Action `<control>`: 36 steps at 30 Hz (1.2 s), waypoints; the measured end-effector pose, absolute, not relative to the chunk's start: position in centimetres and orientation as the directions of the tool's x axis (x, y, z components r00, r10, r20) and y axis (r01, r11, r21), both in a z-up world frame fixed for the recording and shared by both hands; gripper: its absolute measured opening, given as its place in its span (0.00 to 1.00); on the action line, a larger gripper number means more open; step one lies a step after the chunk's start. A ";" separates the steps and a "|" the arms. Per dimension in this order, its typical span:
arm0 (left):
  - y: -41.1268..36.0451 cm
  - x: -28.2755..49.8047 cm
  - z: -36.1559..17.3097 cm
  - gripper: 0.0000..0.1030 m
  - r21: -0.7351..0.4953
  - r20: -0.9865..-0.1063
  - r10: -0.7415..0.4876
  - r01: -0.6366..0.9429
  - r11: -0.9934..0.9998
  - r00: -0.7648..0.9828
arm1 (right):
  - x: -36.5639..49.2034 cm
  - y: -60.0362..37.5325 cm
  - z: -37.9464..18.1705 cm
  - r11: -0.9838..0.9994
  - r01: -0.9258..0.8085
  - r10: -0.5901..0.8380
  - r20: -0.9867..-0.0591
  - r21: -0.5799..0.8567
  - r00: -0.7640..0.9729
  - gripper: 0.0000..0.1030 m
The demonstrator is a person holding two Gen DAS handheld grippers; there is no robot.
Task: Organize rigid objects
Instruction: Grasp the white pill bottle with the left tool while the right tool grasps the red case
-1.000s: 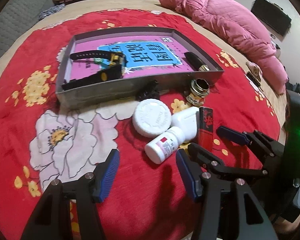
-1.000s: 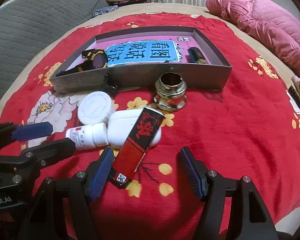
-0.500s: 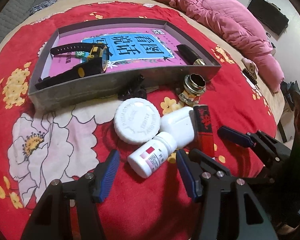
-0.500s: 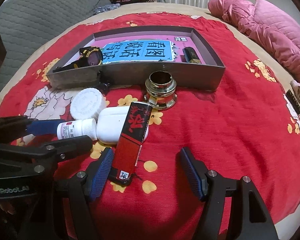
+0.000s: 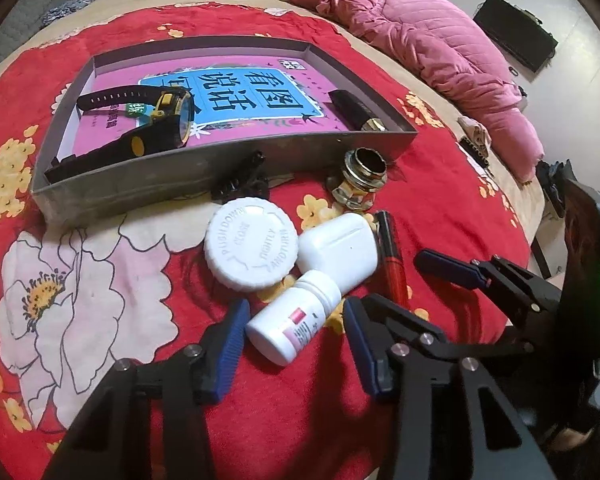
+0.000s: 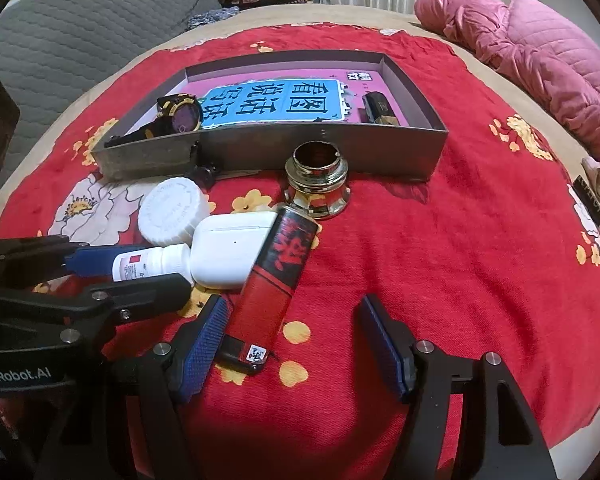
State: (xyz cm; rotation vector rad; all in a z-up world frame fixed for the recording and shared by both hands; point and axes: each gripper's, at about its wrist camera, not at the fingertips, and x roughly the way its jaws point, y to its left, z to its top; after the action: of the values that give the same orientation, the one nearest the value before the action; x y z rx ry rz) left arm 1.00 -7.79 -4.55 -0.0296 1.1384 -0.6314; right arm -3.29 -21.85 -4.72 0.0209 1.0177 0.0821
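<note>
The left gripper point(image 5: 294, 338) is closing its blue pads around the small white plastic pill bottle point(image 5: 292, 322) lying on the red floral bedspread point(image 5: 140, 360), likely bound for the grey cardboard tray point(image 5: 120, 188), while the right gripper point(image 6: 292, 340) waits spread around the red-and-black rectangular lighter point(image 6: 276, 280).

Both tools look alike — matte black angular frames, each arm tipped with a ribbed blue pad. The left gripper point(image 5: 294, 340) shows round silver screw heads along its arms, as does the right gripper point(image 6: 300, 344). At nine o'clock in the right view, white lettering reads "enRobot.AI" — partly cut off. A green light glows at three o'clock in the left view.
</note>
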 end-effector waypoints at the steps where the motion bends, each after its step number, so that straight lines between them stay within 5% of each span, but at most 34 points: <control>1: -7.7 1.0 -4.5 0.46 -0.339 -0.832 -0.489 0.460 0.821 0.261 | -3.3 -22.0 -4.7 0.997 -0.056 0.076 -0.850 0.055 0.521 0.68; 36: -9.9 -1.0 -4.8 0.32 -0.143 -0.869 -0.388 0.595 0.791 0.307 | -2.5 -23.7 -5.1 0.990 -0.005 0.128 -0.862 0.144 0.490 0.65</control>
State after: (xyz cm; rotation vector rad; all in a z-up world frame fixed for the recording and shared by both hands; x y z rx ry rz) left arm -1.00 -9.90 -4.85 0.2208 1.0764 -0.6574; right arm -2.54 -23.70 -5.06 0.1284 1.0565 0.0806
